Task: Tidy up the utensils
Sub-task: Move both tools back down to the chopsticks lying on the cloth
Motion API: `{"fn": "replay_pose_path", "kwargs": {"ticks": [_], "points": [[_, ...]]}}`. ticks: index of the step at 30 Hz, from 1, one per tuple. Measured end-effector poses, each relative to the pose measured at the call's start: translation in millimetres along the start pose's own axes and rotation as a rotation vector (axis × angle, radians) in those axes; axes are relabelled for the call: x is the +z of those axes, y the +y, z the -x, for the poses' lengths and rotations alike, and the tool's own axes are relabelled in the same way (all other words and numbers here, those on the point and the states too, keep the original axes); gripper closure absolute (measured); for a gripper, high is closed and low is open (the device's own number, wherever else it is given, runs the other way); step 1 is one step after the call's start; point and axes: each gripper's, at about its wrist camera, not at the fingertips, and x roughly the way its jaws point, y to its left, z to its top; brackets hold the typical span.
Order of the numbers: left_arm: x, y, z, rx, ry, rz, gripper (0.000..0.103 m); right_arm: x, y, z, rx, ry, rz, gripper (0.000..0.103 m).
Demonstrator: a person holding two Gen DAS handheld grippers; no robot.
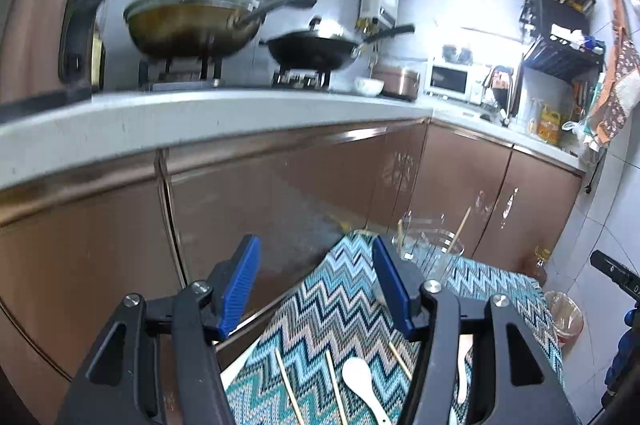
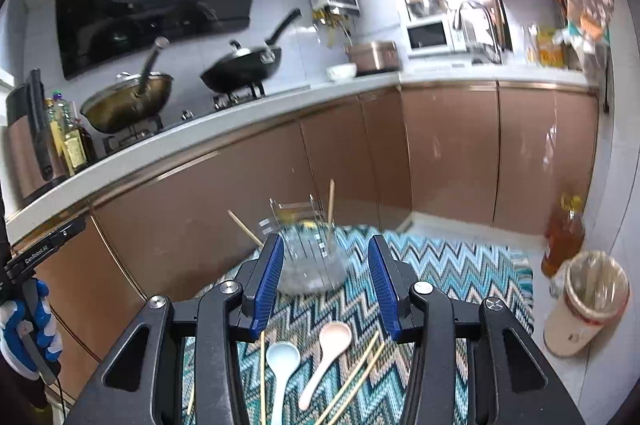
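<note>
Two chopsticks (image 2: 330, 209) stand in the clear glass jar (image 2: 310, 257) already, leaning out over its rim, so I'd call the sorting started but nowhere near finished. The jar sits toward the far end of the zigzag cloth (image 2: 460, 265) that covers my bench, right ahead of both my grippers.

Left to do, by my reckoning: the white spoon (image 2: 282, 357) and the pink spoon (image 2: 326, 353) lie side by side on the cloth near me, bowls toward the jar, with loose chopsticks (image 2: 360, 373) scattered beside them, at least one crossing near the pink spoon's handle. None of these is in the jar yet.

My right gripper (image 2: 324, 281) hangs above the spoons with its jaws apart and nothing between the blue pads; the jar shows through the gap, well beyond. My left gripper (image 1: 316, 285) is likewise spread and empty, over the cloth's left edge, the spoon (image 1: 360, 381) and sticks (image 1: 334, 385) below it.

Hard to read: how many chopsticks there are in all, since the gripper frames cut off their near ends and the spoon handles. The jar is see-through and smeared by blur, so I can't say whether anything else lies at its bottom. The kitchen counter (image 2: 240, 129) with its pans is behind, not part of my job.
</note>
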Motion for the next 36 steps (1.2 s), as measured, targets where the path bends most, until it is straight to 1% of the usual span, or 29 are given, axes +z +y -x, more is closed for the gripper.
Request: {"fn": "replay_pose_path", "kwargs": {"ticks": [6,12,18,21,24,28,30,36], "points": [[-20.4,8.4,-28.4,-0.004,0.109,0.016,0.047,-13.2,-16.8,-19.1,-0.027,0.075,-0.027,0.059],[-44.7,11.0,-60.0,-0.024,0.219,0.035,0.047,-28.8,-32.9,-44.4,-0.052,0.172,-0.056,0.059],[-65.3,6.2,-88.2,-0.045,0.313,0.022,0.047,-53.7,-48.1,-84.1,-0.064,0.328,-0.098,0.059],[-74.4,6.9,-102.4,-0.053,0.360,0.036,0.047,-70.7,-56.9,-109.5,-0.061,0.426,-0.127,0.064],[-83.3,10.5,-113.9,-0.055,0.398,0.052,0.047,-87.4,-62.8,-135.3,-0.055,0.516,-0.150,0.068],[-91.4,13.3,-125.3,-0.055,0.434,0.059,0.047,-101.2,-66.4,-164.8,-0.038,0.597,-0.173,0.074],[-93.5,12.6,-129.8,-0.052,0.445,0.052,0.047,-102.6,-67.2,-176.4,-0.036,0.620,-0.174,0.076],[-99.9,11.3,-144.0,-0.055,0.481,0.047,0.048,-106.4,-68.4,-206.6,-0.036,0.679,-0.157,0.077]]}}
